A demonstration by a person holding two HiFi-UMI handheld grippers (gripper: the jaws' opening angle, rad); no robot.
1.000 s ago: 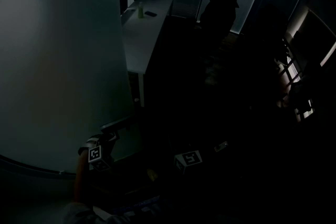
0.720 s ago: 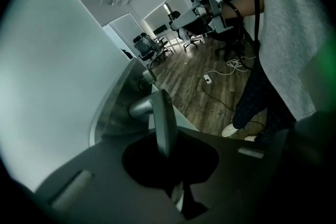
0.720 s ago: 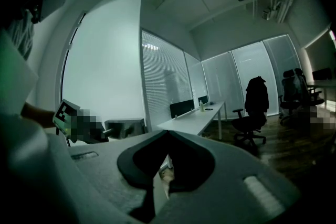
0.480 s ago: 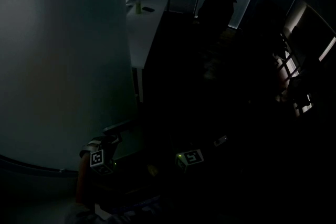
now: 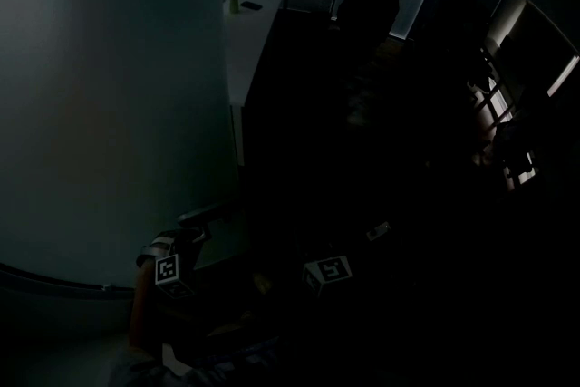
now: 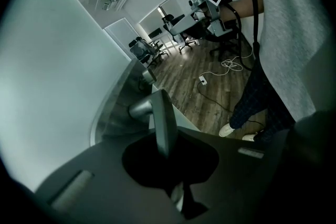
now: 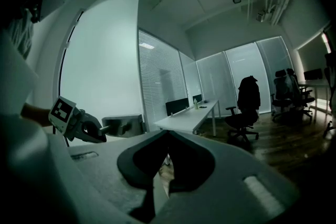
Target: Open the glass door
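Observation:
The frosted glass door [image 5: 109, 104] fills the left of the dark head view. Its metal lever handle [image 5: 205, 215] sticks out near the door's lower edge. My left gripper [image 5: 192, 231] is shut on that handle. In the left gripper view the lever [image 6: 163, 120] runs down between the closed jaws of the left gripper [image 6: 169, 152]. The right gripper view shows the left gripper [image 7: 104, 129] from the side, on the handle [image 7: 123, 126]. My right gripper [image 5: 367, 240] hangs to the right, away from the door. In its own view the right gripper [image 7: 164, 168] looks shut, with nothing held.
Beyond the door stands a long white desk [image 7: 191, 115] with a bottle [image 5: 234, 0] on it. An office chair with a dark jacket [image 7: 247, 107] sits before blind-covered glass walls. A cable [image 6: 231, 64] lies on the wooden floor beside the person's leg [image 6: 262, 107].
The door's free edge has shifted slightly to the right in the head view, and the desk behind it sits higher in the picture. Both grippers keep their places and their states.

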